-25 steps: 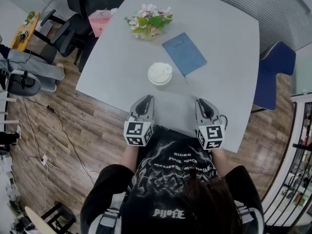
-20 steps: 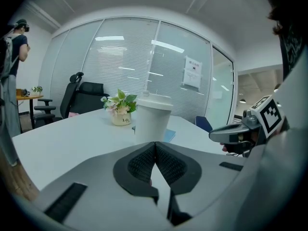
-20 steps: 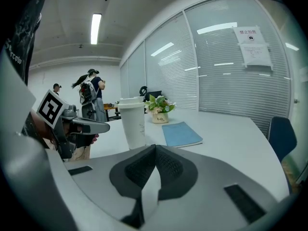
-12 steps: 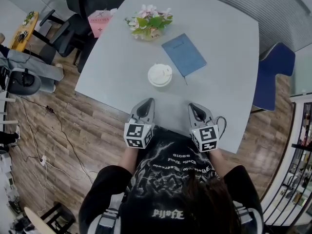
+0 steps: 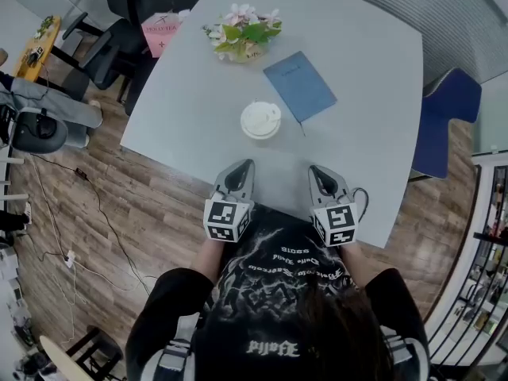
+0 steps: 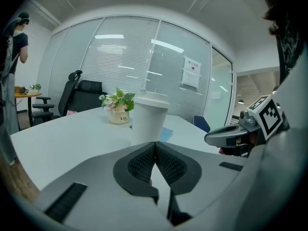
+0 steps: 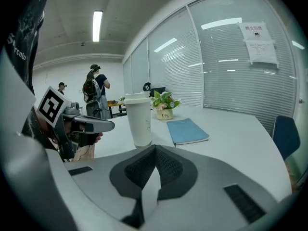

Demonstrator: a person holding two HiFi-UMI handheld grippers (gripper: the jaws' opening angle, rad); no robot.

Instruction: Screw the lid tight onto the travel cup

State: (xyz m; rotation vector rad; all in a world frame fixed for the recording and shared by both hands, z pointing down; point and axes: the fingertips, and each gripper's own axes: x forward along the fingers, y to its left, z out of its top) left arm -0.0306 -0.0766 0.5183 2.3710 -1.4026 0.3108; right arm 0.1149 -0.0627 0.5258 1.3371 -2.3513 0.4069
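Note:
A white travel cup (image 5: 260,121) with its white lid on top stands upright in the middle of the light grey table (image 5: 373,94). It also shows in the left gripper view (image 6: 149,117) and the right gripper view (image 7: 138,118), ahead of the jaws. My left gripper (image 5: 243,165) hovers near the table's front edge, shut with nothing between its pads. To its right my right gripper (image 5: 317,171) is also shut and empty. Both are a short way in front of the cup and apart from it.
A blue notebook (image 5: 300,86) lies right of the cup. A small pot of flowers (image 5: 243,36) stands behind it. Office chairs (image 5: 103,50) stand at the far left, a blue chair (image 5: 448,117) at the right. People stand far off (image 7: 95,97).
The right gripper has shifted slightly left toward the left gripper along the table's front edge. The left gripper and the cup have stayed in place.

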